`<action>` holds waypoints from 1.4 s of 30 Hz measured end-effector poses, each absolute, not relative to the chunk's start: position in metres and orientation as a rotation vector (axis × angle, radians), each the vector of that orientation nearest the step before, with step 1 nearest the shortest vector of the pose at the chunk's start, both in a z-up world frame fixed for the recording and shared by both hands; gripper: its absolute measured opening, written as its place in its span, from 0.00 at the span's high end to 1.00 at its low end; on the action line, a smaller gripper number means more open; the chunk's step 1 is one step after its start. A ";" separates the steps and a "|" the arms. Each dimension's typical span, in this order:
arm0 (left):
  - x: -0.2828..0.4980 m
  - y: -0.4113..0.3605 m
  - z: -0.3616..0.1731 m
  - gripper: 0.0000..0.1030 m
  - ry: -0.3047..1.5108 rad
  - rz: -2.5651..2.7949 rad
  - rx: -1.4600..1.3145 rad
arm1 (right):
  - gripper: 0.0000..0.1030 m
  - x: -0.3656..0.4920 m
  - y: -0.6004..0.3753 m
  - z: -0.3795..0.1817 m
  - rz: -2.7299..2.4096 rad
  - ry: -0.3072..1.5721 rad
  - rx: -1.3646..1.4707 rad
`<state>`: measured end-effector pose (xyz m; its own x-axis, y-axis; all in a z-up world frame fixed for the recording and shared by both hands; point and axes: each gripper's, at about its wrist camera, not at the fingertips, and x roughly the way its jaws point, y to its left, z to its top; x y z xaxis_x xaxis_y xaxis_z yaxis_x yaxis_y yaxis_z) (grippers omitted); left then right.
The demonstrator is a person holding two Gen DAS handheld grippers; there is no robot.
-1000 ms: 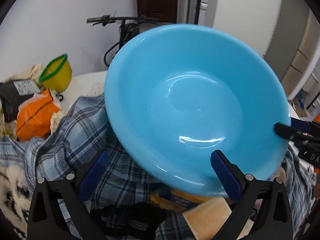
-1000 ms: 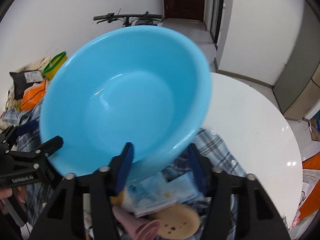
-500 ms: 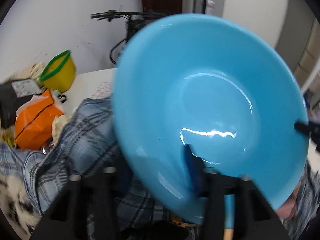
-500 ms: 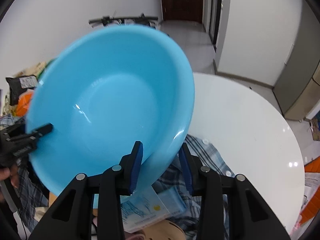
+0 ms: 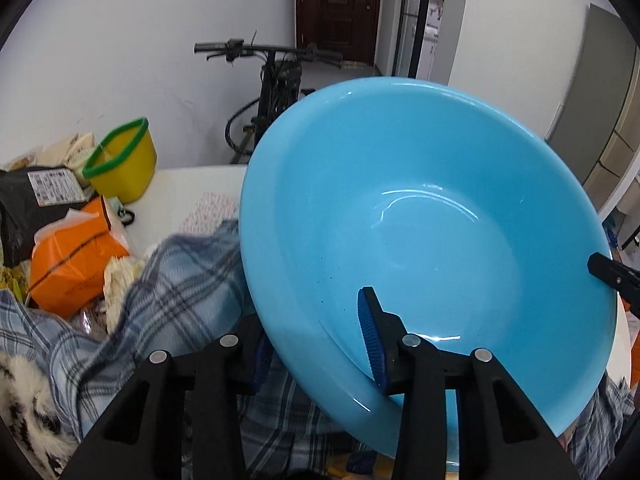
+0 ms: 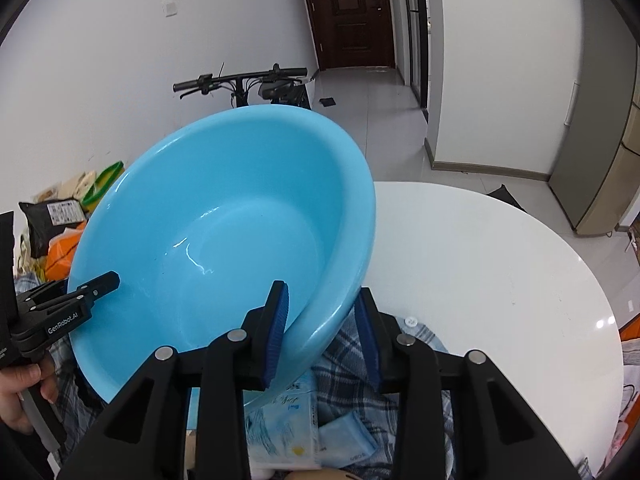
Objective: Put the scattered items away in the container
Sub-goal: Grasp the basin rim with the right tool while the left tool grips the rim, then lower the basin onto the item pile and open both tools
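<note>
The round white surface fills the right wrist view from 1 to 4 o'clock, bare and glossy. Over its near-left part a big light-blue basin hangs tilted, its hollow facing both cameras, its lower rim above a rumpled blue plaid shirt — in the left wrist view that cloth spreads from 7 to 9 o'clock. The left gripper has its jaws clamped on the basin's lower-left rim, one blue pad inside the bowl and the other behind the wall. The right gripper pinches the opposite rim the same way, jaws closed on the blue plastic. At 9 o'clock in the left view lies an orange bag, and above it at 10 o'clock stands a yellow tub with a green rim. Pale blue packets lie on the shirt under the right jaws.
</note>
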<state>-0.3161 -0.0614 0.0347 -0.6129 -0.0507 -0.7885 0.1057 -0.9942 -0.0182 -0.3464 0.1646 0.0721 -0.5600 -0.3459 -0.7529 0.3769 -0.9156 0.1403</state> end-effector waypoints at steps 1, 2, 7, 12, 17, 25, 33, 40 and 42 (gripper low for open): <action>-0.319 -0.060 0.036 0.60 0.088 -2.748 1.322 | 0.69 -0.347 0.164 0.073 -2.477 0.058 1.163; -0.320 -0.058 0.038 0.60 0.081 -2.754 1.302 | 0.69 -0.347 0.162 0.075 -2.495 0.072 1.144; -0.335 -0.046 0.029 0.60 0.045 -2.745 1.308 | 0.69 -0.351 0.165 0.071 -2.565 0.133 1.112; -0.334 -0.038 0.019 0.58 0.003 -2.750 1.351 | 0.69 -0.350 0.170 0.060 -2.554 0.142 1.161; -0.314 -0.035 0.018 0.34 -0.009 -2.759 1.398 | 0.55 -0.335 0.167 0.058 -2.534 0.258 1.155; -0.275 -0.049 0.041 0.18 0.059 -2.799 1.305 | 0.34 -0.307 0.173 0.070 -2.526 0.319 1.118; -0.192 -0.056 0.056 0.14 0.111 -2.886 1.167 | 0.12 -0.250 0.183 0.085 -2.480 0.261 1.033; -0.127 -0.044 0.054 0.00 0.114 -2.966 1.079 | 0.08 -0.173 0.193 0.069 -2.350 0.132 1.020; -0.115 -0.040 0.052 0.00 0.093 -2.979 1.087 | 0.08 -0.151 0.201 0.060 -2.329 0.142 1.025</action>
